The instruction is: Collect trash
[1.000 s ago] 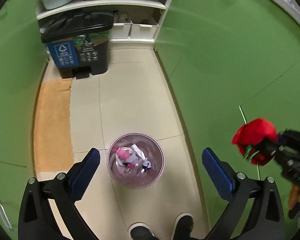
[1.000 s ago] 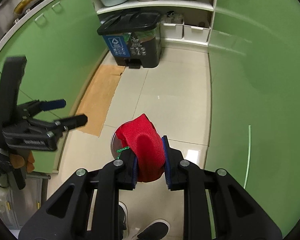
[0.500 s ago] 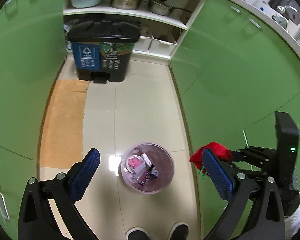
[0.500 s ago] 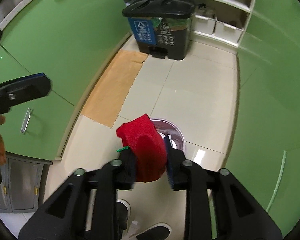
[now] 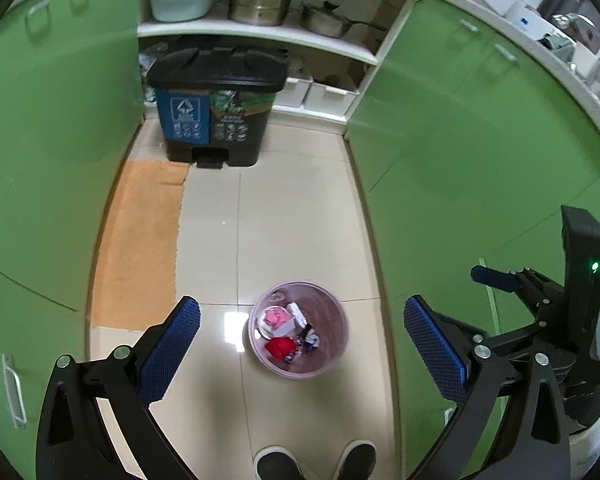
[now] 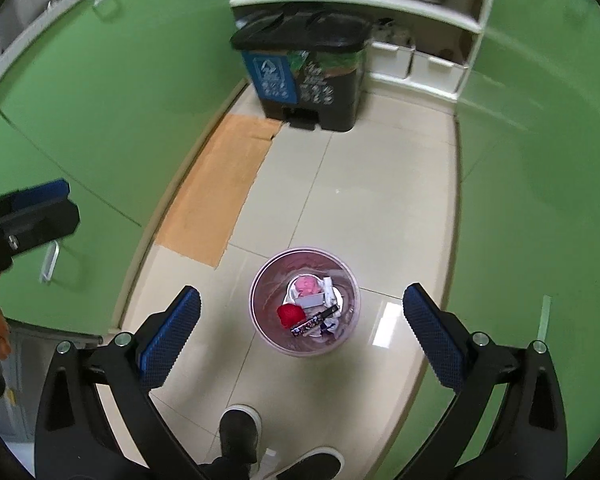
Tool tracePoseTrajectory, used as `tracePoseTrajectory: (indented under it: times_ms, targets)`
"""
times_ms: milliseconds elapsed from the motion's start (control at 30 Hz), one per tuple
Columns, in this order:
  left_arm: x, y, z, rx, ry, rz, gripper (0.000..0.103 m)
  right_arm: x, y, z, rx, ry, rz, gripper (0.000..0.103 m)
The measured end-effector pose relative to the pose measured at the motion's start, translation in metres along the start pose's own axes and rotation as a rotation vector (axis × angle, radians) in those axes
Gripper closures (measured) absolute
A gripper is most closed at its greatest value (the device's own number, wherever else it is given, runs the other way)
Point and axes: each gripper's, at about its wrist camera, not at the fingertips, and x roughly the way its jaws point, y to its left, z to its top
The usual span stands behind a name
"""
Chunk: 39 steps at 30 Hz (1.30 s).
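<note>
Left gripper point(image 5: 298, 338) hangs above floor, jaws spread wide, holding nothing. Orange mat point(image 5: 138, 240) lies on tiles along left cabinets. Black pedal bin point(image 5: 216, 108) stands at far end under shelf with pots point(image 5: 260, 4). Small pink wastebasket point(image 6: 304, 302) stands on floor between both pairs of fingers, near person's shoes point(image 6: 240, 428). Red crumpled trash point(image 6: 290, 315) lies inside wastebasket, beside pink scrap, white paper and dark wrapper. Right gripper point(image 6: 302, 334) above wastebasket, jaws spread wide, empty
</note>
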Motion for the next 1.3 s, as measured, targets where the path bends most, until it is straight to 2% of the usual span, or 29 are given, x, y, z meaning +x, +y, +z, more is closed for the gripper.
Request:
tracePoseTrajectory:
  times_ms: [167, 333, 567, 733, 900, 1133, 1300]
  targets:
    - [-0.074, -0.056, 0.025, 0.062, -0.009, -0.016, 0.005, -0.094, -0.009, 0.010, 0.047, -0.033, -0.018, 0.004]
    - [-0.159, -0.119, 0.055, 0.126, -0.037, -0.033, 0.005, -0.220, -0.026, 0.021, 0.092, -0.095, -0.035, 0.003]
    - [-0.248, -0.218, 0.080, 0.244, -0.074, -0.097, 0.005, -0.363, -0.059, 0.011, 0.146, -0.185, -0.085, 0.003]
    - [-0.272, -0.284, 0.087, 0.359, -0.078, -0.141, 0.005, -0.441, -0.098, -0.019, 0.231, -0.230, -0.159, 0.003]
    - [-0.283, -0.350, 0.083, 0.499, -0.060, -0.229, 0.005, -0.506, -0.138, -0.064, 0.366, -0.267, -0.253, 0.003]
    - [-0.293, -0.436, 0.066, 0.715, -0.021, -0.360, 0.005, -0.571, -0.173, -0.130, 0.570, -0.354, -0.372, 0.003]
    - [-0.304, -0.479, 0.049, 0.842, -0.014, -0.419, 0.005, -0.598, -0.187, -0.166, 0.638, -0.370, -0.442, 0.003]
